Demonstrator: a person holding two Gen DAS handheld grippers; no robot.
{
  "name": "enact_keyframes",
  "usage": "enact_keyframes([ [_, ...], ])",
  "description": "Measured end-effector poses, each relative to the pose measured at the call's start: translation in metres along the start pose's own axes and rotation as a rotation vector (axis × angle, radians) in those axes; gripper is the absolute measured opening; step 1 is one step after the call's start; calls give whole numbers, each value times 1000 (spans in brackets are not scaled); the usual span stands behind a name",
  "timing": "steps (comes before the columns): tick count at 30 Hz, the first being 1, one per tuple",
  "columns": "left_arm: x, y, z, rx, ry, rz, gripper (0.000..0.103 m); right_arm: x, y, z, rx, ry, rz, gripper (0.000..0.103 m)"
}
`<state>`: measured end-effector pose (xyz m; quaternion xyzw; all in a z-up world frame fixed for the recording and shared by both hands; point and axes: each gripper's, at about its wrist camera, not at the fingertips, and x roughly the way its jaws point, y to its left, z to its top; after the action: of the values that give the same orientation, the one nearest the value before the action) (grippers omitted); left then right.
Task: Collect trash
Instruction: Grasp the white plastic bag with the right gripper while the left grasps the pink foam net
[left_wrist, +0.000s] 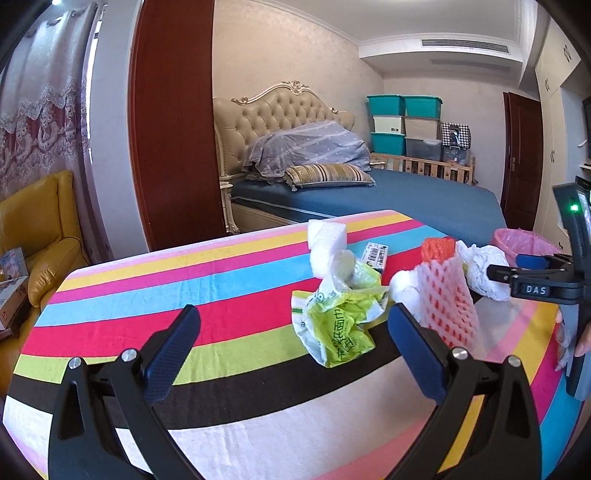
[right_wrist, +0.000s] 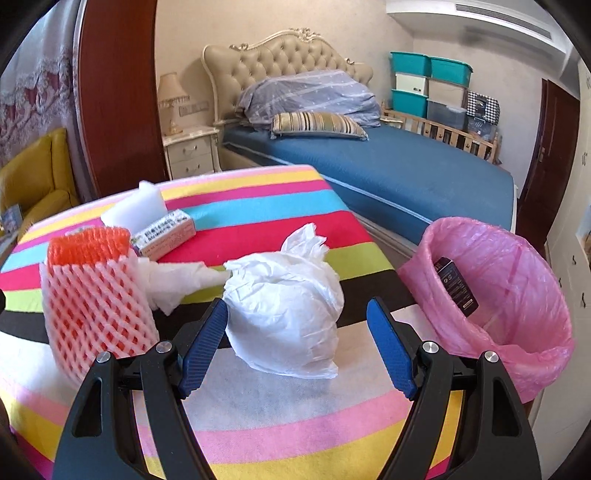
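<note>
Trash lies on a table under a striped cloth (left_wrist: 147, 295). My left gripper (left_wrist: 295, 350) is open and empty, just short of a crumpled green and white bag (left_wrist: 340, 317). Behind the bag are a white foam piece (left_wrist: 327, 240) and a small box (left_wrist: 376, 254). A pink foam net (right_wrist: 96, 306) with an orange one (right_wrist: 88, 247) behind it stands at the left, beside a tissue (right_wrist: 173, 280). My right gripper (right_wrist: 299, 332) is open around a white plastic bag (right_wrist: 284, 306) that rests on the cloth. A pink-lined bin (right_wrist: 491, 295) stands to its right.
A dark packet (right_wrist: 458, 284) lies inside the bin. Beyond the table is a bed with a blue sheet (right_wrist: 406, 173), with a bedside cabinet (right_wrist: 192, 151) and a dark wooden panel (right_wrist: 118, 92) at its left. A yellow armchair (left_wrist: 40, 229) stands at the left.
</note>
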<state>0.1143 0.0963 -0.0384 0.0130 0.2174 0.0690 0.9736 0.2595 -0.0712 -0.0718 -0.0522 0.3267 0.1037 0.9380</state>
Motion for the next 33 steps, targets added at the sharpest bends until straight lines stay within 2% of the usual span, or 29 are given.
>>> enact_keyframes([
  [2,2,-1,0,3,7,-3,98,4,1,0,-6,19,-1,73],
  [4,5,0,0,2,25,-13,98,6,2,-1,-10,29,6,67],
  [7,9,1,0,-3,50,-22,98,7,5,-1,-24,35,19,52],
  [12,14,0,-1,4,67,-26,98,0,10,-2,-47,-1,28,38],
  [17,8,-9,-3,27,44,-55,98,-13,9,-4,-37,-76,26,33],
  [24,9,-46,1,57,44,-179,98,-24,-4,-5,19,-134,22,32],
  [27,20,-60,3,73,83,-228,87,-27,-10,-6,45,-147,30,32],
  [29,31,-69,5,79,118,-250,73,-26,-10,-6,47,-146,37,32],
  [33,54,-77,8,51,184,-276,64,-28,-10,-7,42,-152,42,32],
])
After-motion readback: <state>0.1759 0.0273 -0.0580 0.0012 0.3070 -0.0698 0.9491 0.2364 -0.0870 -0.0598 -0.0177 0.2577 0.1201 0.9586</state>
